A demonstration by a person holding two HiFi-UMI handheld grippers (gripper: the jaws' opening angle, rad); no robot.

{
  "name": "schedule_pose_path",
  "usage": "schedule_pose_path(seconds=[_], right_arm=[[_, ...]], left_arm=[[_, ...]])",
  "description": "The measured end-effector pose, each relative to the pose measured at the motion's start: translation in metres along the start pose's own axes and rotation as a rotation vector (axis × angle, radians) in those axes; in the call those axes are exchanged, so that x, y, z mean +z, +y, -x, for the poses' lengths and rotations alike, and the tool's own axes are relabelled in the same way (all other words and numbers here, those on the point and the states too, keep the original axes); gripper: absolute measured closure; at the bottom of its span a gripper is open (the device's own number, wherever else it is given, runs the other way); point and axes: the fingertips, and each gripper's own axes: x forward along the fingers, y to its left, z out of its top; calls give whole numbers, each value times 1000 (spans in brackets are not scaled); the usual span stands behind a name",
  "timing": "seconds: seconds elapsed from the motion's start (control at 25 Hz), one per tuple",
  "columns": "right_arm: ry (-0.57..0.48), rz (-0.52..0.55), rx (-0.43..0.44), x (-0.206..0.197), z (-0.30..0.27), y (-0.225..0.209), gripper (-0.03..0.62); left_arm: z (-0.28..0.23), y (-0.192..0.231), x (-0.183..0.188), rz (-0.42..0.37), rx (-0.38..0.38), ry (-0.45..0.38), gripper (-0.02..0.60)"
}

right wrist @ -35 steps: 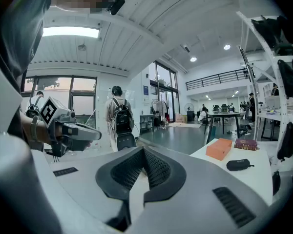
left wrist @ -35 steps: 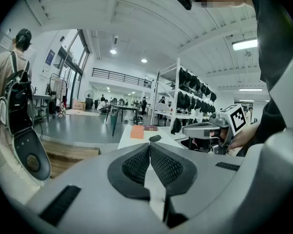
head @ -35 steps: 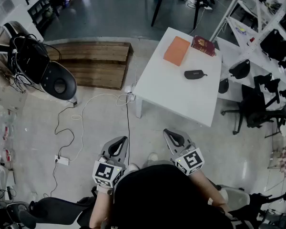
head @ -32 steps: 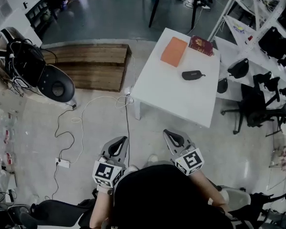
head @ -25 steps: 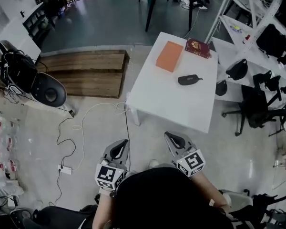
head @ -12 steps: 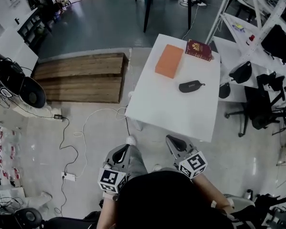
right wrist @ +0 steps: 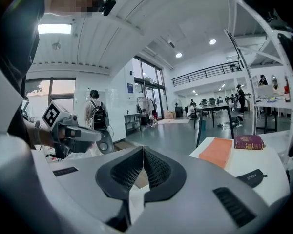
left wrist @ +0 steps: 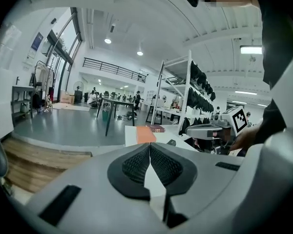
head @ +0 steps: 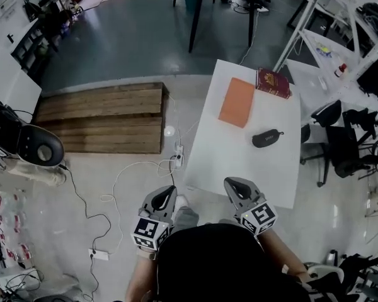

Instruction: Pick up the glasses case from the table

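Glasses case (head: 266, 138) on white table (head: 239, 159), untouched. Left gripper (head: 167, 190) and right gripper (head: 233, 183) near table edge, jaws closed, empty. Likely approach step. Next: reach right gripper over, spread jaws around case.

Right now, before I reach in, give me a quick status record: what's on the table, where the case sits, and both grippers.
table: white, near edge just ahead of the grippers
glasses case: black, lying flat toward the right edge, untouched
far end: orange book, dark red book
left gripper: fingers together, empty
right gripper: fingers together, empty, well short of the case
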Motion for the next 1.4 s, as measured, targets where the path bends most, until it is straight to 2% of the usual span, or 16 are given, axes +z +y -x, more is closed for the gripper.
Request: schedule_pose_path(seconds=[0.16,0.28,0.56,0.88,1.16,1.4], right_arm=[[3,-2,-30,15,-52,-3,565],[-2,-12,-61,24,-78,-5,565],[-1,-16,-115,29,-93,-22,565],[-5,-111,-290,13,-48,-75,565],[-2,-165,-431,-8,20,-119,565],[-31,-263,-580,-31,89,-161,565]], left_arm=[[-16,53,10,-13,-42,11,563],[-31,78,14,-30,-95,29,563],[-66,96,14,-23,-176,73,563],[-123,57,23,-61,-310,120,561],[-179,-5,30,-128,-436,157,561],[-230,-62,31,-182,-533,193,561]])
